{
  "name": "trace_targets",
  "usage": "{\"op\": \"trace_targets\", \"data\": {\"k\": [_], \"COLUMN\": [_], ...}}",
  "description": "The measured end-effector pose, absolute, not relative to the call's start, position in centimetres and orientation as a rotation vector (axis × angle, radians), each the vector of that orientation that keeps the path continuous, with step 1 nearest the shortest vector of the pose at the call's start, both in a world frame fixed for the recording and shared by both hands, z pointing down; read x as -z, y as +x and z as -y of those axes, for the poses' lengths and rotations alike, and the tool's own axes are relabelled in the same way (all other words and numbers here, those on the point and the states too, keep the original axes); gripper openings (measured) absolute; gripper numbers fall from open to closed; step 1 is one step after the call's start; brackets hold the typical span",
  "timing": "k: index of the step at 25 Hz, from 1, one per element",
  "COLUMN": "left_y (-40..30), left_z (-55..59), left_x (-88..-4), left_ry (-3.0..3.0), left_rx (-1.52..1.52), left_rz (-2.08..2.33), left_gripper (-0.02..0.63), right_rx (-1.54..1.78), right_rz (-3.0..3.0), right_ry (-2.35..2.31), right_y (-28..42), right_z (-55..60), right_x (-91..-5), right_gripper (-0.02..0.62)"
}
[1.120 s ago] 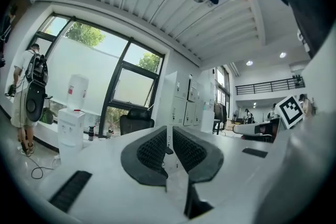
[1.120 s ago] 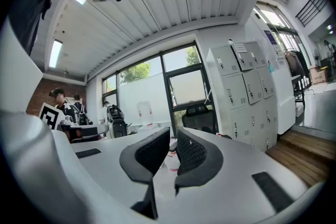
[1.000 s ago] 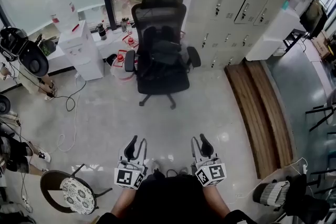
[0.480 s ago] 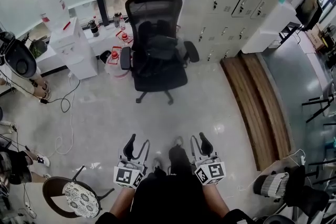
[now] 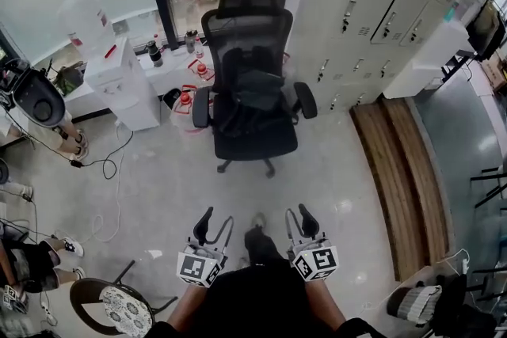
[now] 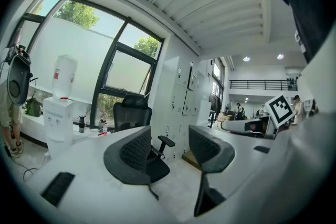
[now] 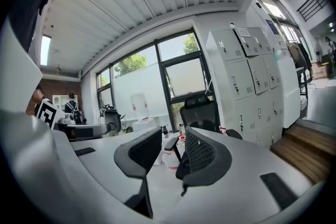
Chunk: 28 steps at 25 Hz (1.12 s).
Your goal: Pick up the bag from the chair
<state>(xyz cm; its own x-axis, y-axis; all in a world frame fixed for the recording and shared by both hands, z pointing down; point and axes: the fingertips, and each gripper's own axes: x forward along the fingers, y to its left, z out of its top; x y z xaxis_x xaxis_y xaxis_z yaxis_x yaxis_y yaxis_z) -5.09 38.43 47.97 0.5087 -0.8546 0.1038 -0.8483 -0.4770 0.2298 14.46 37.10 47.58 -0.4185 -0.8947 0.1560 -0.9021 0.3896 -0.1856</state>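
Note:
A black office chair (image 5: 252, 134) stands by the window, some way ahead of me across the floor. A dark bag (image 5: 255, 83) sits on its seat, leaning against the backrest. Both grippers are low in the head view, well short of the chair. My left gripper (image 5: 216, 221) is open; its jaws have just been opening, and nothing is between them. My right gripper (image 5: 297, 216) is also open and empty. The chair (image 6: 130, 112) shows beyond the left gripper (image 6: 170, 152) in the left gripper view. The chair (image 7: 200, 110) also shows past the right gripper (image 7: 172, 153).
A white water dispenser (image 5: 119, 75) stands left of the chair, with bottles (image 5: 190, 39) on the sill and red-capped jugs (image 5: 182, 103) on the floor. Grey lockers (image 5: 372, 4) and a wooden step (image 5: 396, 170) are to the right. Cables (image 5: 107, 170) and a round stool (image 5: 119, 309) lie to the left.
I have stepped forward: the chair sits lower and larger in the head view and a foot shows between the grippers. The left jaws stand wider apart than a second ago.

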Motion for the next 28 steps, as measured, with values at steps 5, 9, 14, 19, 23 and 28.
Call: {"op": "trace_targets", "data": {"k": [5, 9, 14, 19, 23, 28], "left_y": [-3.4, -2.1, -2.0, -2.4, -2.2, -2.3], "left_z": [-31.3, -26.3, -22.1, -18.7, -14.7, -8.4], "left_x": [-46.4, -45.4, -45.9, -47.2, -47.9, -48.6], "left_ry": [2.528, 2.522, 2.494, 2.456, 2.469, 2.514], "left_rx": [0.007, -0.010, -0.055, -0.099, -0.107, -0.095], "left_rz": [1.446, 1.472, 1.504, 1.501, 1.465, 1.388], "left_gripper": [0.207, 0.207, 0.210, 0.210, 0.212, 0.212], "right_rx": [-0.384, -0.399, -0.405, -0.444, -0.452, -0.444], "right_rz": [2.637, 2.671, 2.675, 2.662, 2.633, 2.585], "right_ry": [1.608, 1.526, 1.484, 1.447, 1.443, 1.486], "right_y": [14.2, 14.7, 15.1, 14.5, 14.5, 14.2], "right_z": [-29.5, -23.9, -18.2, -14.8, -12.0, -7.3], "right_x": [-47.0, -47.0, -47.6, -48.7, -49.7, -50.4], "right_gripper": [0.110, 0.110, 0.110, 0.110, 0.110, 0.110]}}
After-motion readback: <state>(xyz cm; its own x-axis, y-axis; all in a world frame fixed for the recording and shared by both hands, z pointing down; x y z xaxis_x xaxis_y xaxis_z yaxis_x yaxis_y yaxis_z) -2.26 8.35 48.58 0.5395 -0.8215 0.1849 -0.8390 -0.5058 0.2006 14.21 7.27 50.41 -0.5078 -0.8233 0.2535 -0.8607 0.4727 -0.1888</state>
